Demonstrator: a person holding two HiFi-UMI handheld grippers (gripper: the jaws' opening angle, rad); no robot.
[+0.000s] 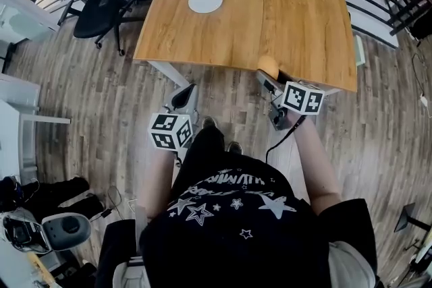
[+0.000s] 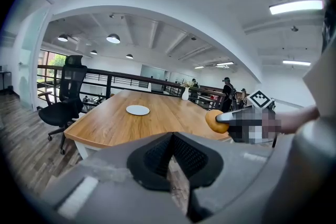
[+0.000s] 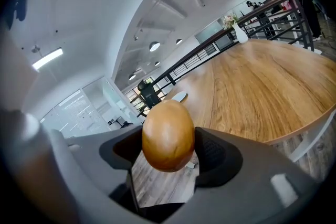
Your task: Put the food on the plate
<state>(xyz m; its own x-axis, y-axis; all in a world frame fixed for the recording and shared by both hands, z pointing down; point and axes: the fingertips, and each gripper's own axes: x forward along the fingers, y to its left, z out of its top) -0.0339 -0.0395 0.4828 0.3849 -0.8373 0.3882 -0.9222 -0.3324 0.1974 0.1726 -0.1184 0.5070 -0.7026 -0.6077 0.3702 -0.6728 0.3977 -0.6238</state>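
Standing at the near edge of the worktop [image 1: 270, 3], the person has the food [image 3: 168, 136], an egg-shaped golden-brown piece, clamped in the right gripper [image 1: 270, 81]. Its jaws stand wide and press on the piece from both sides, and its long axis runs upright between them, across the squeeze. The plate [image 1: 205, 1] sits on the worktop, bare, and the food is well apart from it, on the near, right-hand side of the plate, in the air about over the worktop's edge. Seen along the right jaws, the plate shows just past the top of the food, so they are already aimed roughly at it. The carry looks like a straight reach forward and leftward. The right forearm is stretched forward. The left gripper [image 1: 183, 96] hangs lower, off the worktop on the plate's near side, its jaws closed together on nothing.
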